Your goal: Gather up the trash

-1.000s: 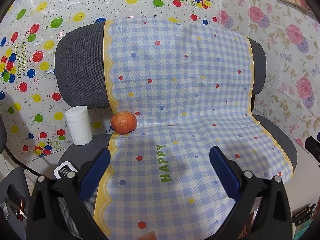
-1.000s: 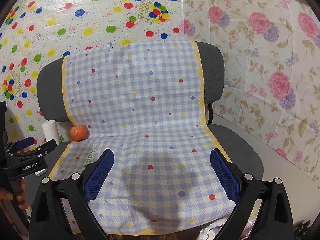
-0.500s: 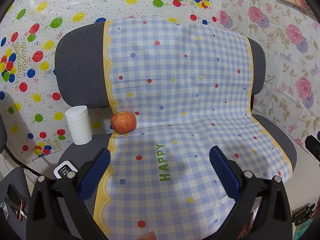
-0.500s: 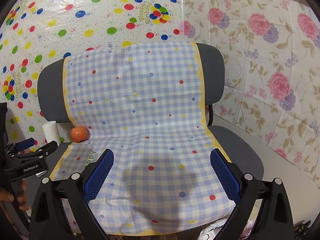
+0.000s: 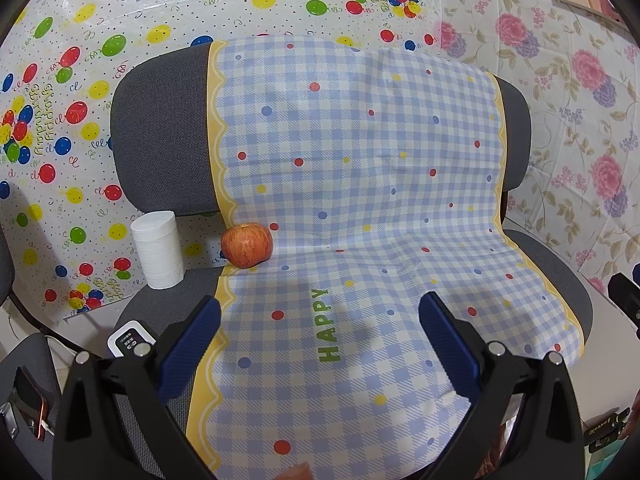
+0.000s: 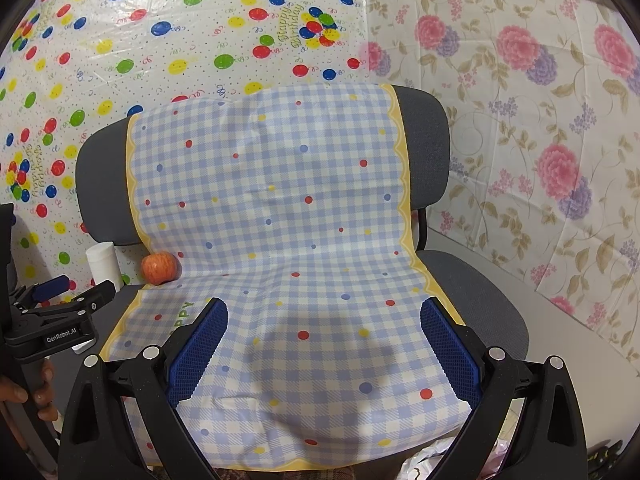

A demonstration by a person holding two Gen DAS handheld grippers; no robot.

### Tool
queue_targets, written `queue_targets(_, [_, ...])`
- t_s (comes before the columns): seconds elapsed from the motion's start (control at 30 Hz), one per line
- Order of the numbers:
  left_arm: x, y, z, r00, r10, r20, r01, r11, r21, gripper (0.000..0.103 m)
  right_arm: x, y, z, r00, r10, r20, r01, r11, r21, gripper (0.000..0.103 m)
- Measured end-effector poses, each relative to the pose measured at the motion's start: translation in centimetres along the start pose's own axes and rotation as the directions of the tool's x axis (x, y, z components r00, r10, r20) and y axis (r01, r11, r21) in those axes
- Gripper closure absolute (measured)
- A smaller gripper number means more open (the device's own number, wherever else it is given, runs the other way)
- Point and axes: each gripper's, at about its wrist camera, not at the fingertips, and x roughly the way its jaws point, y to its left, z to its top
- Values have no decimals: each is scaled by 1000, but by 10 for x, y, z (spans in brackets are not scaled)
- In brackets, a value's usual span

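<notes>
Small device (image 5: 129, 338) on seat edge partly hidden behind left gripper (image 5: 320, 322). Both left and right gripper (image 6: 323, 330) spread wide, holding nothing, above cloth (image 5: 360, 208). Apple (image 5: 246, 245) and paper roll (image 5: 157, 249) sit at chair (image 5: 160, 128) back-left, near each other.

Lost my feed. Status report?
Left gripper and right gripper open, empty. Apple beside roll at chair back. Nothing in the way.

A home room dressed for recording: an office chair (image 5: 160, 128) under a gingham cloth (image 5: 360, 200), walls hung with balloon-print sheeting (image 6: 160, 40) (reading "Happy Birthday") and floral sheeting (image 6: 540, 120).
</notes>
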Motion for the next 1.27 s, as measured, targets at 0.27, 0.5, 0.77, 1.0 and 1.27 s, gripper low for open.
queue_targets(0.27, [-1, -2, -1, 1000, 1, -3, -1, 1000, -2, 7, -1, 1, -1, 1000, 0, 0, 0, 1000, 1, 7])
queue_targets(0.5, [-2, -3, -2, 1000, 0, -6, 0, 1000, -6, 7, -1, 2, -1, 1000, -1, -1, 1, 1000, 2, 7])
queue_targets(0.77, [-6, -7, -6, 1000, -4, -8, 4, 1000, -8, 7, 0, 1, -1, 1000, -3, 0, 3, 1000, 4, 7])
queue_targets(1.0, [-7, -9, -9, 999, 28, 40, -29, 999, 31, 7, 1, 1, -2, 1000, 0, -1, 0, 1000, 3, 7])
queue_targets(1.27, [35, 10, -25, 999, -41, -24, 41, 999, -3, 7, 42, -26, -15, 998, -63, -12, 63, 997, 39, 7])
